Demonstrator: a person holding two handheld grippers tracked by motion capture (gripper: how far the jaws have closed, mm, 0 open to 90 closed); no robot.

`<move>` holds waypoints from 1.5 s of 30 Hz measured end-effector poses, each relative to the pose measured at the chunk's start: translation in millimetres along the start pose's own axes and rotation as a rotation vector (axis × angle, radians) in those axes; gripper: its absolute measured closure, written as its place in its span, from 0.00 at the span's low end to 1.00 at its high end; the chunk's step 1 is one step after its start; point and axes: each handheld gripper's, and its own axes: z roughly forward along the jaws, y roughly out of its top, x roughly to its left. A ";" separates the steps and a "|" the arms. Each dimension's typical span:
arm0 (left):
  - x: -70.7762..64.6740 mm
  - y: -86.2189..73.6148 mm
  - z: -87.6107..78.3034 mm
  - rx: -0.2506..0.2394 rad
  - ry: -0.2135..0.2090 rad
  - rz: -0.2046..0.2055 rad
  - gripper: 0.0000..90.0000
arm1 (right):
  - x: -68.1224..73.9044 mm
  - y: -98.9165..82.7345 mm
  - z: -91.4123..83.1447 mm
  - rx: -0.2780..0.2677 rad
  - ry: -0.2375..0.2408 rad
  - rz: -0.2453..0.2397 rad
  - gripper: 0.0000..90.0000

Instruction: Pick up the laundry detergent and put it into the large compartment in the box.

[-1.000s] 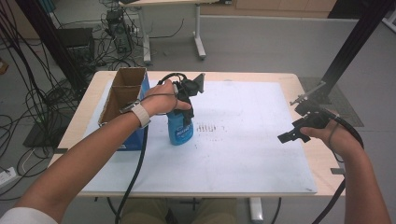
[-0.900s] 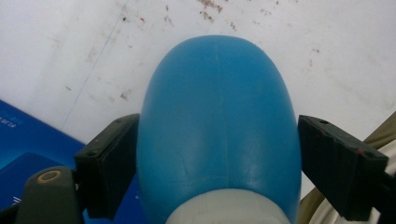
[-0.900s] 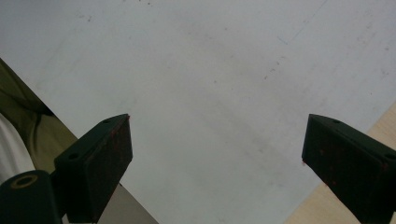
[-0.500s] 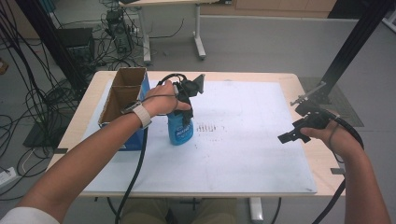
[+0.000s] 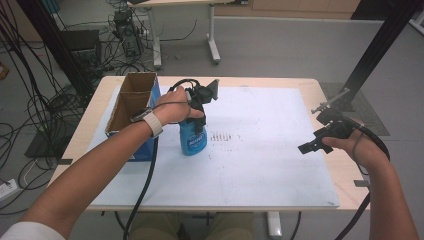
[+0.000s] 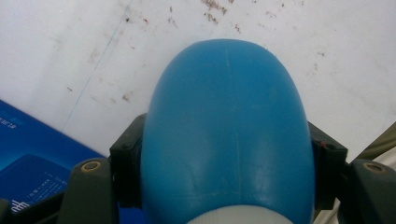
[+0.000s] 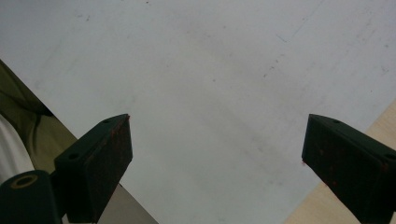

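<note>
Closing in since the earlier frame, the left gripper [image 5: 196, 116] now clamps the single glossy blue plastic bottle [image 5: 192, 137], upright on the white-sheeted wooden bench [image 5: 270, 165] beside one open cardboard box [image 5: 131, 102]. Well apart, the right gripper [image 5: 314, 145] hangs with jaws wide, above grey floor [image 5: 280, 47] strewn with cables.

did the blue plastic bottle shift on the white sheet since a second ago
No. The blue plastic bottle stands at the same spot beside the open cardboard box, while the left gripper has just been closing on it.
</note>
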 end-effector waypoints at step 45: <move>-1.8 0.9 -0.3 0.002 0.010 -0.019 0.43 | 1.6 1.5 -1.4 0.004 -0.003 -0.001 0.09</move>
